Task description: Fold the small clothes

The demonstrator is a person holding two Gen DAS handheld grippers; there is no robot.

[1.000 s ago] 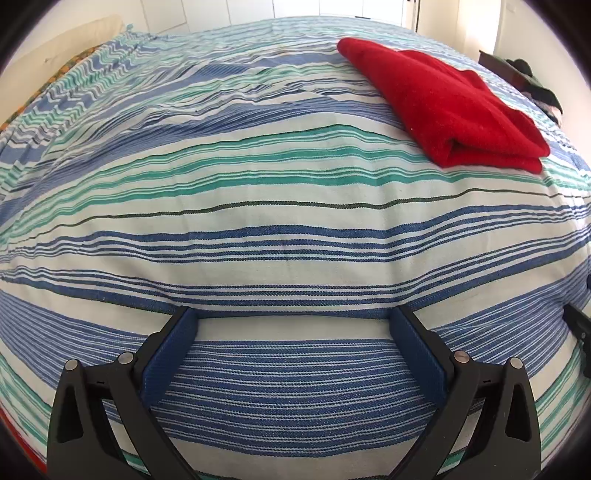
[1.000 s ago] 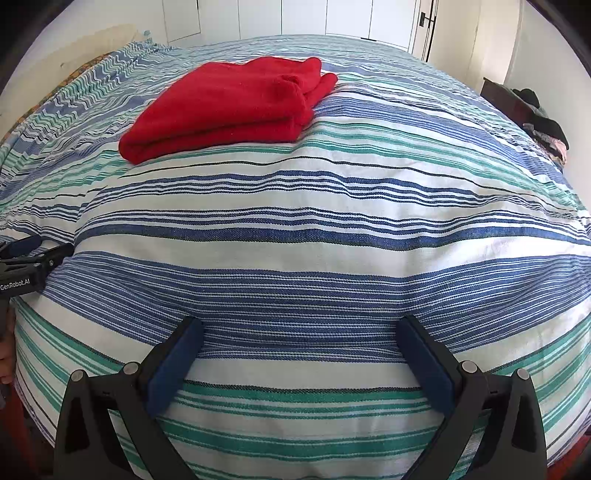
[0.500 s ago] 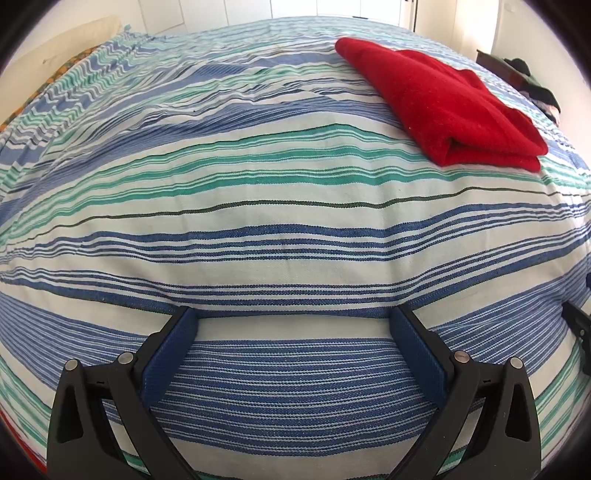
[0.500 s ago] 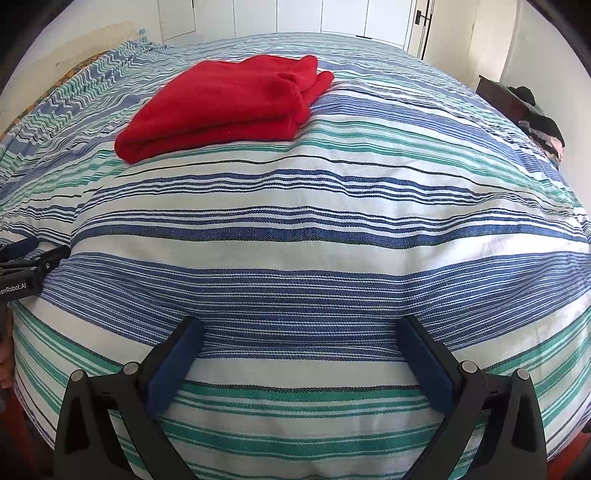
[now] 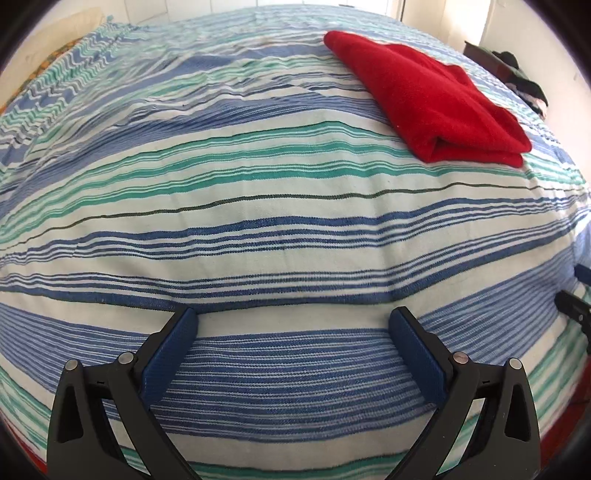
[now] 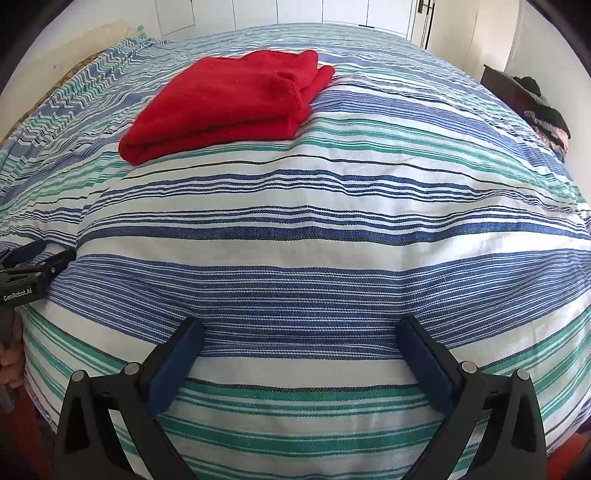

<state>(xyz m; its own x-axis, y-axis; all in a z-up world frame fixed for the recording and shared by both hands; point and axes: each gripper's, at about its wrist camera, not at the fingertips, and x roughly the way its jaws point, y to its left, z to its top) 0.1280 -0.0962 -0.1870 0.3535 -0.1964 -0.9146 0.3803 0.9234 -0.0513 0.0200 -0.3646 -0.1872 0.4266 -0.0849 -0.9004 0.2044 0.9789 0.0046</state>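
Note:
A red garment (image 5: 432,96) lies folded in a thick stack on the striped bedspread (image 5: 258,206), far right in the left wrist view. In the right wrist view it (image 6: 229,103) lies far left of centre. My left gripper (image 5: 293,325) is open and empty, low over the near edge of the bed, well short of the garment. My right gripper (image 6: 300,332) is open and empty, also over the near edge. The left gripper's body (image 6: 26,280) shows at the left rim of the right wrist view.
The bed fills both views, covered in blue, green and white stripes. A dark piece of furniture with piled clothes (image 6: 532,107) stands beyond the bed's right side. White cupboard doors (image 6: 295,11) line the far wall.
Both views have shifted only slightly, the garment sliding a little up and left in frame. Both grippers stay open and empty.

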